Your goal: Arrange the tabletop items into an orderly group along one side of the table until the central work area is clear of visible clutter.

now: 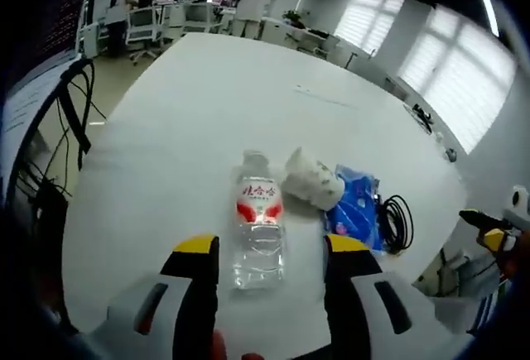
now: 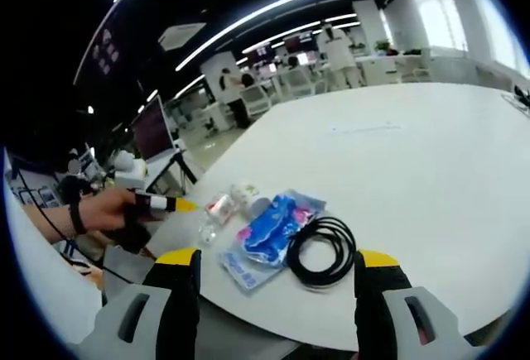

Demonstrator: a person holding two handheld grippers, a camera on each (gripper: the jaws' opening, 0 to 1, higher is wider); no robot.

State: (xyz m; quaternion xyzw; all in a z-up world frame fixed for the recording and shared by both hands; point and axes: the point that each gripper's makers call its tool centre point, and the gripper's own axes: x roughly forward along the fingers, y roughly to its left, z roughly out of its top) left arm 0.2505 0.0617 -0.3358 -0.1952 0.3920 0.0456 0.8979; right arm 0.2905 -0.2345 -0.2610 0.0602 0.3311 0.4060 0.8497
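Clutter sits bunched by one table point(image 1: 207, 103) edge: in your left gripper view, spread left tongs point(image 1: 269, 265) straddle the bottle point(image 1: 258, 219) beside the cloth point(image 1: 313, 180); in your right gripper view, parted right tongs point(image 2: 273, 273) face the blue packet point(image 2: 269, 236) and cable point(image 2: 323, 250), so little seems left.

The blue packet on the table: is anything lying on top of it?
A crumpled white cup overlaps the blue packet at one corner; the black cable coil lies beside it. Anything underneath is hidden.
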